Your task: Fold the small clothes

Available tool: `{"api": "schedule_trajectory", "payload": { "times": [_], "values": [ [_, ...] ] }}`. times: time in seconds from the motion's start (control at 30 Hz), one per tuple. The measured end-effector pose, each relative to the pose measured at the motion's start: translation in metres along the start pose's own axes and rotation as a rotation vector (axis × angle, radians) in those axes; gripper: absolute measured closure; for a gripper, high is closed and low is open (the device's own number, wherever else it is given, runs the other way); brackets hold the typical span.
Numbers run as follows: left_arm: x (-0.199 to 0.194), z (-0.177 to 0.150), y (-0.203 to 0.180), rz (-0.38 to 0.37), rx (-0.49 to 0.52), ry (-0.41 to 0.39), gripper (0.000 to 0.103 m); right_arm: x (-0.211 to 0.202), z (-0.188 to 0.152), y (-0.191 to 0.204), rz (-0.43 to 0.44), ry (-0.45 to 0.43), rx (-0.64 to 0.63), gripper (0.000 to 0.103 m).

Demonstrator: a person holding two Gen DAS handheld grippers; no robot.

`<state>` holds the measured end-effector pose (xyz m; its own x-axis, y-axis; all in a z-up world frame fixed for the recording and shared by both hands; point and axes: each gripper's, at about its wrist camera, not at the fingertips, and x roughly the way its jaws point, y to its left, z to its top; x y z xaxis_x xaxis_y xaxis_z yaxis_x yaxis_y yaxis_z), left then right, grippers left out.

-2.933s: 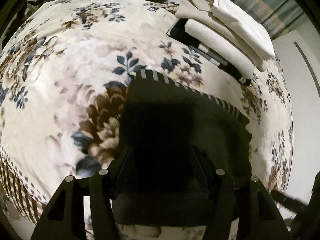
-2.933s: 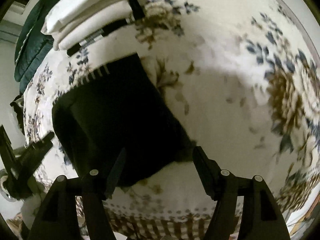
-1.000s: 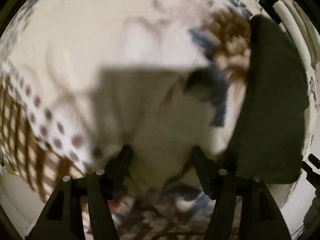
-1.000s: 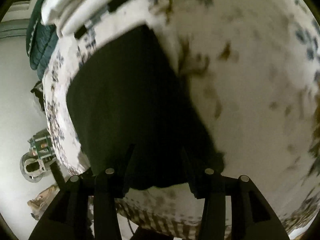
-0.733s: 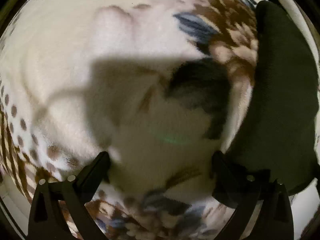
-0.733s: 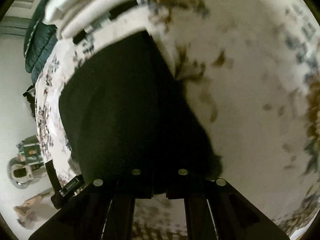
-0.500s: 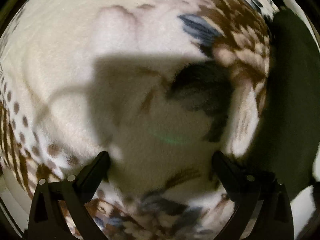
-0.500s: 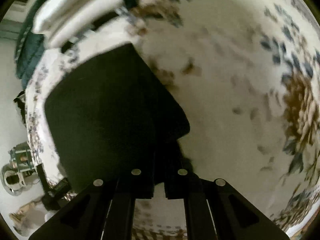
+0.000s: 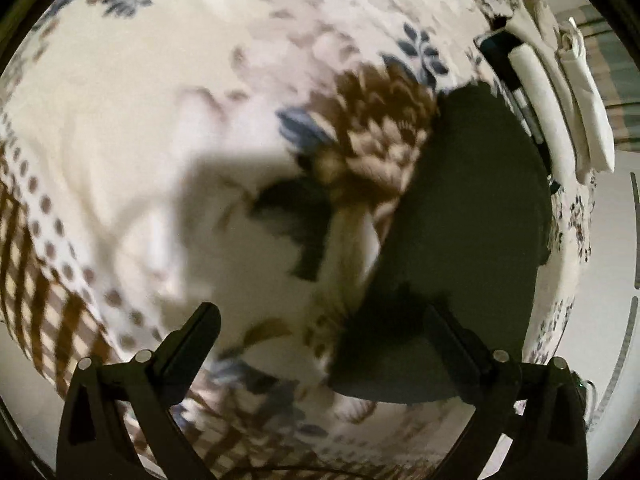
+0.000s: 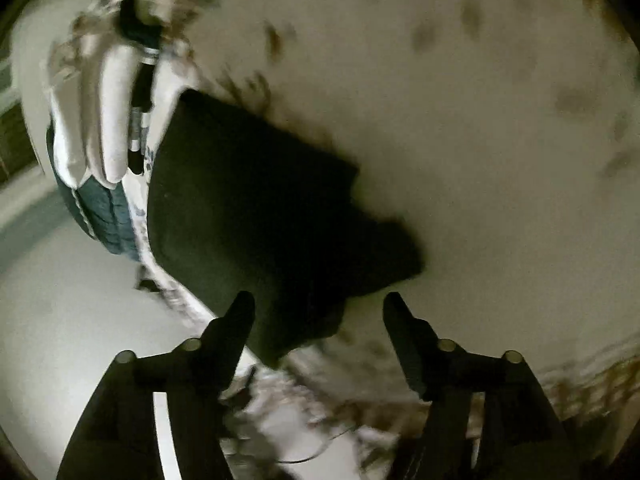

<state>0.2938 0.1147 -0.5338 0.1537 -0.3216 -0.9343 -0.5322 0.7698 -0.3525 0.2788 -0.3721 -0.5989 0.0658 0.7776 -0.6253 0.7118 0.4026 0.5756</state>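
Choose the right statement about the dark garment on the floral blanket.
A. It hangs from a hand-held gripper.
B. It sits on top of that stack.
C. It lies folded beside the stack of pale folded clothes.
C: the dark garment lies flat on the floral blanket, next to the stack, with no gripper closed on it.

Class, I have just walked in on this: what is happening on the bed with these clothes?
A person works a pair of tongs in each hand over a floral blanket. A dark folded garment lies flat on it, beside a stack of folded pale clothes. The right tongs have just been opening, and nothing is pinched between them now; the garment's near edge sits just ahead. The left tongs stand wide open over the blanket, holding nothing.
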Motion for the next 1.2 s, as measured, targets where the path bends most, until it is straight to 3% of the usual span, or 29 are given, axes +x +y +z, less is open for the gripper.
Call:
{"api": "schedule_trajectory", "payload": {
  "times": [0.07, 0.1, 0.13, 0.17, 0.2, 0.27, 0.33, 0.43, 0.5, 0.57, 0.63, 0.73, 0.87, 0.9, 0.97, 1.0, 1.03, 1.1, 1.13, 1.17, 1.2],
  "values": [
    [0.006, -0.003, -0.005, -0.006, -0.005, 0.019, 0.0, 0.024, 0.004, -0.011, 0.054, 0.03, 0.104, 0.033],
    [0.009, -0.006, -0.008, -0.007, -0.007, 0.03, 0.0, 0.025, 0.006, -0.013, 0.091, -0.019, 0.126, 0.044],
    [0.011, -0.011, -0.011, -0.008, -0.006, 0.034, 0.0, 0.016, 0.006, -0.01, 0.105, -0.124, 0.102, 0.059],
    [0.013, -0.01, -0.013, -0.006, -0.002, 0.033, 0.0, 0.003, 0.003, 0.001, 0.076, -0.236, 0.033, 0.078],
    [0.013, -0.01, -0.014, -0.002, 0.002, 0.031, 0.0, -0.008, -0.003, 0.009, 0.047, -0.325, -0.039, 0.085],
    [0.01, -0.012, -0.013, 0.0, 0.013, 0.019, 0.0, -0.017, -0.013, 0.02, -0.045, -0.399, -0.172, 0.085],
    [0.01, -0.012, -0.015, 0.001, 0.022, 0.013, 0.0, -0.01, -0.018, 0.012, -0.173, -0.381, -0.228, 0.085],
    [0.007, -0.008, -0.018, -0.009, 0.029, 0.006, 0.0, -0.011, -0.017, 0.004, -0.302, -0.331, -0.26, 0.066],
    [0.002, -0.002, -0.023, -0.014, 0.044, -0.015, 0.0, -0.024, -0.017, 0.005, -0.323, -0.323, -0.257, 0.051],
    [-0.005, 0.009, -0.027, -0.025, 0.063, -0.048, 0.0, -0.043, -0.019, 0.022, -0.318, -0.36, -0.288, 0.05],
    [-0.009, 0.027, -0.037, -0.041, 0.074, -0.088, 0.0, -0.053, -0.018, 0.046, -0.318, -0.383, -0.358, 0.043],
    [-0.009, 0.058, -0.054, -0.072, 0.113, -0.144, 0.0, -0.051, -0.007, 0.1, -0.299, -0.377, -0.52, 0.041],
    [0.018, 0.107, -0.093, -0.089, 0.208, -0.144, 0.0, -0.011, 0.018, 0.161, -0.325, -0.336, -0.66, 0.041],
    [0.024, 0.116, -0.1, -0.093, 0.233, -0.142, 0.005, 0.006, 0.03, 0.175, -0.342, -0.315, -0.682, 0.041],
    [0.036, 0.13, -0.115, -0.075, 0.296, -0.148, 0.029, 0.027, 0.051, 0.191, -0.362, -0.289, -0.698, 0.041],
    [0.043, 0.136, -0.12, -0.084, 0.33, -0.13, 0.069, 0.041, 0.062, 0.197, -0.387, -0.271, -0.715, 0.041],
    [0.05, 0.139, -0.126, -0.079, 0.347, -0.106, 0.078, 0.053, 0.072, 0.202, -0.428, -0.265, -0.719, 0.041],
    [0.049, 0.14, -0.131, -0.063, 0.361, -0.127, 0.084, 0.068, 0.087, 0.202, -0.461, -0.242, -0.69, 0.044],
    [0.046, 0.14, -0.132, -0.065, 0.36, -0.133, 0.085, 0.07, 0.089, 0.199, -0.45, -0.238, -0.678, 0.053],
    [0.042, 0.139, -0.131, -0.077, 0.354, -0.141, 0.086, 0.068, 0.088, 0.199, -0.432, -0.253, -0.681, 0.091],
    [0.036, 0.138, -0.13, -0.087, 0.347, -0.153, 0.087, 0.063, 0.084, 0.2, -0.438, -0.29, -0.685, 0.1]
  ]
}}
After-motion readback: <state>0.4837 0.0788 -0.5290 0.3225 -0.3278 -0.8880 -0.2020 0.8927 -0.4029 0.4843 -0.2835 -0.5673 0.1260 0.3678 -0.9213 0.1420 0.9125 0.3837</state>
